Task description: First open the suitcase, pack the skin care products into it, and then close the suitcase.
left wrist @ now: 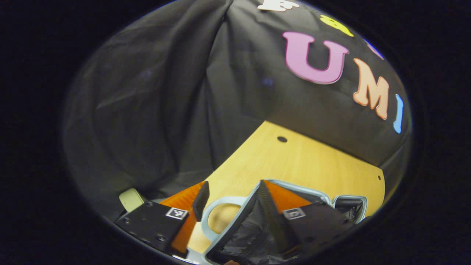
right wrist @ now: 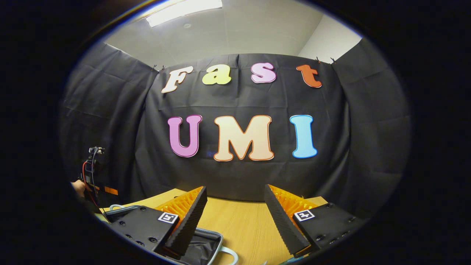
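The left gripper (left wrist: 230,206) is straddling the suitcase (left wrist: 257,235) rim beside its handle (left wrist: 215,217), fingers spread, likely raising the lid. The right gripper (right wrist: 233,217) is hovering agape above it. Next: fetching skincare products.

The open pale-blue hard-shell suitcase (left wrist: 235,235) with a black lining is laid on the light wooden desk (left wrist: 294,158), its curved handle (left wrist: 211,217) turned toward the desk's bare middle. The desk's far edge is met by the black cloth wall (left wrist: 154,110). In the right gripper view, the suitcase (right wrist: 206,246) is set at the desk's (right wrist: 243,224) near left part.
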A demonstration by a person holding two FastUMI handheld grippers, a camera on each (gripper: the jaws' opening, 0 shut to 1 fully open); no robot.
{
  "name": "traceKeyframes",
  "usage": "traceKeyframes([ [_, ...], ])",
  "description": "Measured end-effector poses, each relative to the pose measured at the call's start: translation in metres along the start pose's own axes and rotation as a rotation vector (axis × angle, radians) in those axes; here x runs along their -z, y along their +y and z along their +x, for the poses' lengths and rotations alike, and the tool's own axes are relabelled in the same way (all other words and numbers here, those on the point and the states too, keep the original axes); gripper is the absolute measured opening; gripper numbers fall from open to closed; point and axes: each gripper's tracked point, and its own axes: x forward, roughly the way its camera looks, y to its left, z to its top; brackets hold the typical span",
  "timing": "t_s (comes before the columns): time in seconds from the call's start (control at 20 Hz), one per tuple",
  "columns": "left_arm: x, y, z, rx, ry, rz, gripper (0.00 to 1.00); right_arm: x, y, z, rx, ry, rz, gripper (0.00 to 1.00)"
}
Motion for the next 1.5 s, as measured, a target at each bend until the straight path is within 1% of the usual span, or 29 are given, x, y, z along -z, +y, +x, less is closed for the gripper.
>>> traceKeyframes([
  [0.05,-0.012,-0.008,-0.008,0.004,-0.059,0.013,0.91,-0.003,-0.005,-0.001,-0.004,-0.006,0.003,0.98],
  [0.1,-0.023,-0.014,-0.024,-0.008,-0.105,0.029,0.99,-0.004,-0.010,-0.002,-0.010,-0.009,0.005,0.99],
  [0.15,-0.032,-0.023,-0.037,-0.013,-0.141,0.044,0.96,-0.007,-0.016,-0.003,-0.013,-0.013,0.004,0.99],
  [0.25,-0.043,-0.047,-0.062,0.001,-0.199,0.060,0.95,-0.011,-0.032,-0.005,-0.010,-0.023,0.000,0.99],
  [0.4,-0.062,-0.089,-0.103,0.041,-0.278,0.054,0.96,-0.018,-0.056,-0.009,-0.004,-0.042,0.009,0.99],
  [0.45,-0.067,-0.103,-0.113,0.049,-0.308,0.054,0.94,-0.022,-0.065,-0.011,0.002,-0.049,0.010,0.99],
  [0.5,-0.072,-0.116,-0.121,0.057,-0.335,0.054,0.95,-0.023,-0.072,-0.012,0.003,-0.054,0.012,0.99],
  [0.55,-0.080,-0.130,-0.132,0.073,-0.362,0.057,0.94,-0.024,-0.078,-0.014,0.005,-0.055,0.012,0.99],
  [0.75,-0.086,-0.194,-0.168,0.166,-0.422,0.068,0.95,-0.027,-0.099,-0.022,-0.009,-0.060,-0.008,0.99],
  [0.85,-0.081,-0.224,-0.180,0.206,-0.429,0.080,0.94,-0.029,-0.110,-0.026,-0.011,-0.067,-0.012,0.99],
  [0.9,-0.079,-0.238,-0.184,0.223,-0.436,0.094,0.95,-0.028,-0.115,-0.029,-0.011,-0.069,-0.010,0.99],
  [1.05,-0.060,-0.275,-0.196,0.257,-0.415,0.122,0.95,-0.025,-0.132,-0.036,-0.009,-0.060,-0.005,0.99],
  [1.15,-0.049,-0.305,-0.208,0.306,-0.406,0.123,0.95,-0.025,-0.142,-0.041,-0.005,-0.060,-0.004,0.99],
  [1.3,-0.027,-0.340,-0.217,0.364,-0.377,0.140,0.94,-0.021,-0.156,-0.047,-0.008,-0.058,-0.006,0.99],
  [1.5,0.003,-0.383,-0.228,0.431,-0.329,0.147,0.95,-0.017,-0.172,-0.054,-0.012,-0.050,-0.009,0.99],
])
